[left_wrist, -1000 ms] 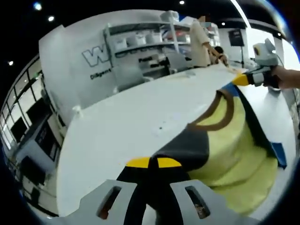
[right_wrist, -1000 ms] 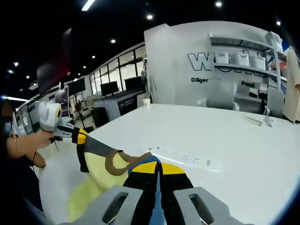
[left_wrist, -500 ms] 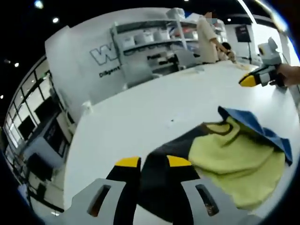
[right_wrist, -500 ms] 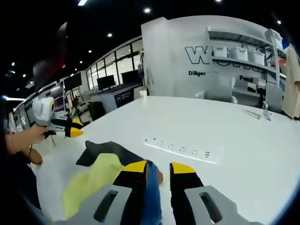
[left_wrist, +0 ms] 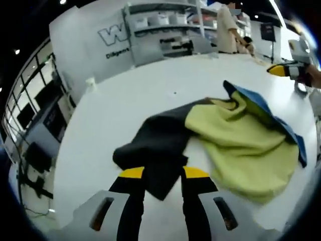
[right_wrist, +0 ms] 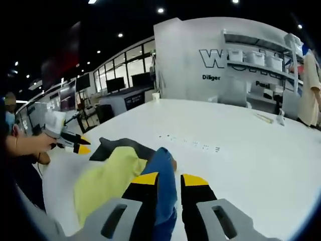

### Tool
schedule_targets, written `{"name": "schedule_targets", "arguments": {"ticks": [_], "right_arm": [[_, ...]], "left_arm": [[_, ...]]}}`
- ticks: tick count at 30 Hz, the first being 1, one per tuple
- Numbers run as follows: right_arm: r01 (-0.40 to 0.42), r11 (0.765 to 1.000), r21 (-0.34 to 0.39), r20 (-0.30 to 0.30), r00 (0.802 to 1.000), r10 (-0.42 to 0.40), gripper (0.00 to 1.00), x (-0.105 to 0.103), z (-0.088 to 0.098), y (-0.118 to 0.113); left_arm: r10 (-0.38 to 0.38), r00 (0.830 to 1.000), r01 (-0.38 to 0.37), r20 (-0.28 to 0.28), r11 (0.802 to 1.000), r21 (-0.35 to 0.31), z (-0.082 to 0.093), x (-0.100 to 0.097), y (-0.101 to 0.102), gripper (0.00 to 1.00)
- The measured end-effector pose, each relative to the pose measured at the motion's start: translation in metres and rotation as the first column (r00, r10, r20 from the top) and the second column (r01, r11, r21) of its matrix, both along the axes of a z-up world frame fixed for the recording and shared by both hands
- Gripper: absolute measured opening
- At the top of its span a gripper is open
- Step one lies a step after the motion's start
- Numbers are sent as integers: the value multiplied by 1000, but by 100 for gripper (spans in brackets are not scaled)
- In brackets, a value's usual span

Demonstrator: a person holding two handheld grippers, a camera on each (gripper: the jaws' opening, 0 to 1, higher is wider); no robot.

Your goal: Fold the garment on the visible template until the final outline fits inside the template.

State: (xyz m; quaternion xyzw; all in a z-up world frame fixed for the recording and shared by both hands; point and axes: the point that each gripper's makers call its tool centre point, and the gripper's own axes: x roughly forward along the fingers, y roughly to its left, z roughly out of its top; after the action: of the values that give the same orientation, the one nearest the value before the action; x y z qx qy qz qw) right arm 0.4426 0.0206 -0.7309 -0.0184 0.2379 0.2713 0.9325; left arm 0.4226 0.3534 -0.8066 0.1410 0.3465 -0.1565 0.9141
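In the left gripper view, the left gripper [left_wrist: 163, 173] is standing with its yellow-tipped jaws spread apart, and the dark sleeve end of the garment [left_wrist: 220, 135] is lying between them on the white counter [left_wrist: 115, 105]. The jaws appear to be released rather than pinching the cloth, though the fabric is passing right through the gap, so contact cannot be ruled out. From that dark end the garment is running away from the gripper toward the upper right of the view: first the black part, then a crumpled yellow-green body, then a blue edge along its far side. Its long axis is lying diagonally across the counter in this view.

In the right gripper view, the right gripper [right_wrist: 168, 179] is also parted, with the blue part of the garment [right_wrist: 108, 175] lying in the gap between its jaws; whether the jaws are touching the cloth is hard to tell. The yellow-green body is spreading to the left, ending in the black part near the other gripper [right_wrist: 70, 145], held by a hand [right_wrist: 27, 145].

Farther off, a wall with large lettering [right_wrist: 220, 57] and shelves [left_wrist: 165, 22] are standing behind the counter, and a person [left_wrist: 228, 27] is standing by the shelves.
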Motion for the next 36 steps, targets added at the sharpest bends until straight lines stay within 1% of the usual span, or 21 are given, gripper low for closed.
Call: {"name": "schedule_targets", "arguments": {"ticks": [2, 3, 6, 8, 12, 13, 14, 15, 17, 19, 20, 21, 23, 25, 27, 29, 30, 31, 32, 34, 36], "right_arm": [[-2, 1000, -5, -1, 1000, 2, 12, -7, -1, -1], [-6, 1000, -5, -5, 1000, 6, 12, -16, -5, -2], [-17, 1000, -18, -25, 1000, 17, 14, -40, -10, -5], [-26, 999, -32, -41, 999, 24, 15, -55, -18, -9], [-33, 999, -41, -74, 997, 30, 15, -80, -28, -15], [-32, 999, -42, -78, 997, 29, 15, -82, -29, -16], [-27, 999, -45, -93, 995, 23, 15, -85, -34, -21], [-16, 999, -49, -101, 995, 11, 15, -87, -36, -24], [-3, 999, -45, -100, 995, -1, 14, -89, -34, -27], [3, 999, -37, -102, 995, -7, 14, -89, -33, -29], [5, 999, -35, -101, 995, -8, 13, -88, -33, -28], [8, 999, -34, -98, 995, -12, 12, -88, -32, -28], [11, 1000, -28, -97, 995, -14, 12, -87, -31, -27], [15, 1000, -23, -94, 995, -17, 12, -86, -30, -26], [8, 1000, -16, -94, 996, -10, 12, -87, -30, -21], [-3, 1000, -12, -95, 995, 2, 12, -89, -30, -15], [-23, 1000, 1, -101, 995, 23, 12, -94, -32, -6], [-35, 999, 8, -109, 993, 36, 12, -96, -35, -3], [-46, 999, 10, -117, 992, 47, 13, -99, -38, -1], [-60, 998, 7, -129, 990, 61, 14, -106, -43, 5], [-70, 998, 10, -141, 988, 71, 14, -112, -49, 9]], "left_arm": [[-16, 1000, 16, -21, 1000, 1, -5, -1, -2, 21], [-45, 998, 46, -45, 999, 22, -12, -4, -5, 21], [-68, 995, 71, -79, 997, 39, -30, -3, -3, 23], [-89, 992, 94, -91, 994, 55, -36, -2, -1, 24], [-94, 989, 103, -111, 992, 70, -41, -2, 1, 21], [-90, 989, 99, -120, 993, 71, -46, -1, 2, 18], [-83, 992, 88, -91, 995, 47, -42, 5, -3, 16], [-88, 991, 94, -98, 994, 54, -44, 6, -3, 15], [-75, 993, 79, -91, 996, 45, -43, 9, -6, 11], [-65, 994, 68, -87, 997, 24, -42, 10, -11, 3], [-54, 995, 56, -89, 998, 27, -42, 10, -11, 0], [-38, 996, 42, -76, 998, 57, -41, 13, -5, 0], [-33, 996, 36, -81, 998, 46, -40, 12, -3, 0], [-29, 996, 34, -82, 997, 62, -40, 10, 1, 0], [-23, 996, 32, -92, 994, 107, -38, 5, 12, 0], [-13, 996, 24, -93, 992, 121, -36, 3, 16, 0], [38, 996, -25, -81, 986, 162, -31, -2, 37, 0], [78, 994, -64, -82, 984, 166, -28, -5, 46, 0], [101, 992, -87, -76, 982, 165, -26, -6, 53, 0], [150, 986, -137, -73, 978, 157, -22, -10, 73, 0], [178, 981, -165, -74, 974, 158, -20, -15, 83, 0]]}}
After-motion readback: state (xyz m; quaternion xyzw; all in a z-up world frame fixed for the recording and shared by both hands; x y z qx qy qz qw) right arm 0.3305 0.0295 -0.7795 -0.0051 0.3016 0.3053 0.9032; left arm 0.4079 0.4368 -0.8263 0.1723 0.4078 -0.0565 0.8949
